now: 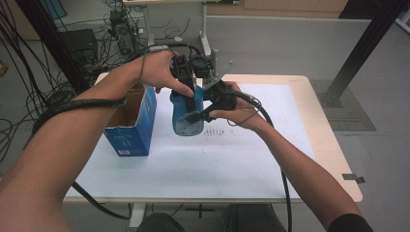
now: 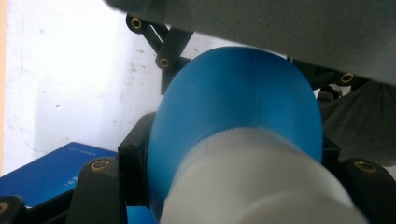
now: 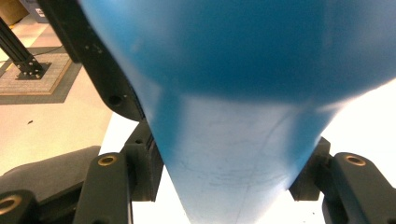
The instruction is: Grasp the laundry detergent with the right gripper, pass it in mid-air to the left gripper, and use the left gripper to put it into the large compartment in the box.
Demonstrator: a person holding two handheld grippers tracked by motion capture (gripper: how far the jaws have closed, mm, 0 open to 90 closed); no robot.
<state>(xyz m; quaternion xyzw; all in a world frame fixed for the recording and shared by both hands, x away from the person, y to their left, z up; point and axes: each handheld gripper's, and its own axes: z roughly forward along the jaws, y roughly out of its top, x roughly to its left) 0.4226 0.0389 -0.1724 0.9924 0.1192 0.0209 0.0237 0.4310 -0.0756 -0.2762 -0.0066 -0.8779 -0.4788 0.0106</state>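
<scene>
A blue plastic bottle (image 1: 186,121) with a pale label hangs above the white sheet, held by both grippers. My left gripper (image 1: 192,98) comes down from above and is shut on its upper part; in the left gripper view the black jaws press both sides of the blue shoulder (image 2: 233,102), just past the white cap (image 2: 261,182). My right gripper (image 1: 201,115) reaches in from the right and is shut on the bottle's body. In the right gripper view the bottle (image 3: 233,93) is clamped between both jaws and looms very close.
An open blue cardboard box (image 1: 133,125) stands upright at the left of the table, close beside the bottle. A white sheet (image 1: 217,164) covers most of the wooden tabletop (image 1: 333,145). Cables and stands crowd the floor behind.
</scene>
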